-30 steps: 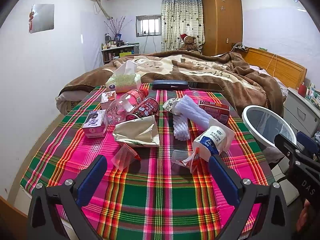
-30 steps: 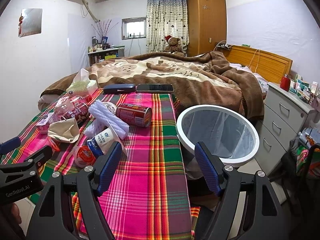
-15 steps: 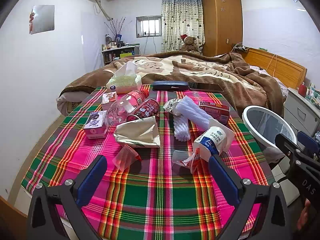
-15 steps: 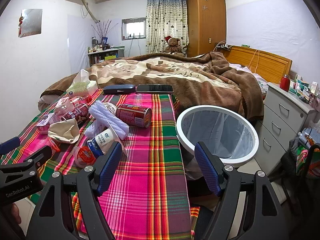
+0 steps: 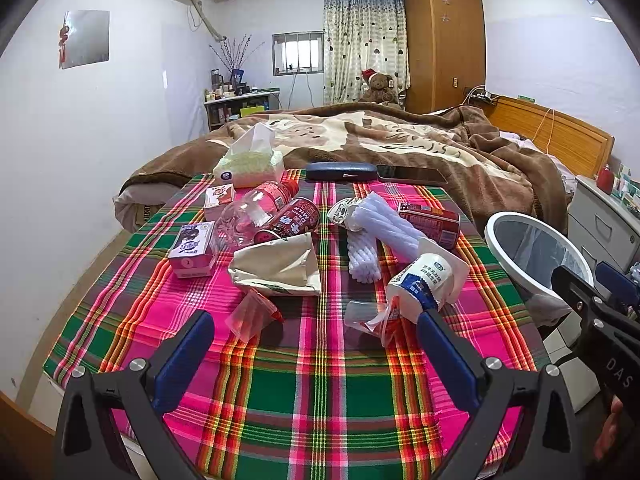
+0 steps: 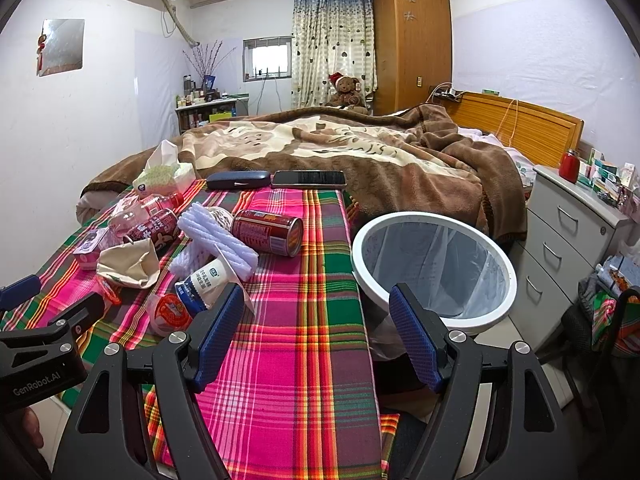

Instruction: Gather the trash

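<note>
Trash lies on the plaid tablecloth [image 5: 320, 392]: a beige paper bag [image 5: 280, 266], a blue-white milk pouch [image 5: 424, 280], white foam sleeves [image 5: 384, 232], a red can [image 5: 430, 220], a clear plastic bottle [image 5: 252, 212], a small pink carton [image 5: 192, 250] and a clear wrapper [image 5: 252, 314]. My left gripper [image 5: 316, 356] is open and empty above the near cloth. My right gripper [image 6: 316, 332] is open and empty near the table's right edge, left of the white trash bin [image 6: 434, 268]. The can [image 6: 268, 232] and pouch [image 6: 208, 284] show in the right wrist view too.
A tissue pack [image 5: 250, 162], a dark glasses case [image 5: 340, 171] and a phone [image 6: 308, 179] lie at the table's far edge. A bed with a brown blanket [image 6: 360, 152] is behind. Grey drawers [image 6: 572, 232] stand right of the bin.
Both grippers have stayed nearly still and open; the left wrist view has edged very slightly. Nothing on the table has moved.
</note>
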A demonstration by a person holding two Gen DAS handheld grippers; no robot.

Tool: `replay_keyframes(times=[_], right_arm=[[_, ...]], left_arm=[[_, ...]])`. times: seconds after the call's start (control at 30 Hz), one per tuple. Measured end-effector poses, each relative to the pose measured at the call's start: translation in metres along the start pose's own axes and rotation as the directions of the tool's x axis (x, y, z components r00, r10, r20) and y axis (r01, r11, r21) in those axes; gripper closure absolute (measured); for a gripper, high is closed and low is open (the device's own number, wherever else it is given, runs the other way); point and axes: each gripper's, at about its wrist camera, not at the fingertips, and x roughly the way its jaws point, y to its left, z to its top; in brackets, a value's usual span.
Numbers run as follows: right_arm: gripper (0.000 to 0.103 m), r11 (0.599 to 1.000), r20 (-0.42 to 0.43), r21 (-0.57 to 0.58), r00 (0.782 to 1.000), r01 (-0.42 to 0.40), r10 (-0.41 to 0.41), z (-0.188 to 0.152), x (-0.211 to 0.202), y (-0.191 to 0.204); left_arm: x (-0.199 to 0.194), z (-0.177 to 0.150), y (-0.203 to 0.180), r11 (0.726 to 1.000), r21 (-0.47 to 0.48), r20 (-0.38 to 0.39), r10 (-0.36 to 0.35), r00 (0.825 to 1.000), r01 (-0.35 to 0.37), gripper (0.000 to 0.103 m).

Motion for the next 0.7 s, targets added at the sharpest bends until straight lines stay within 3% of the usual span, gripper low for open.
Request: replay_keyframes(times=[0.7], right_arm=[[0.026, 1.0, -0.012, 0.006, 1.0, -0.001, 0.001, 0.001, 0.004, -0.002]], left_arm=[[0.007, 0.001, 0.009, 1.0, -0.012, -0.012, 0.016, 1.0, -0.016, 0.001]])
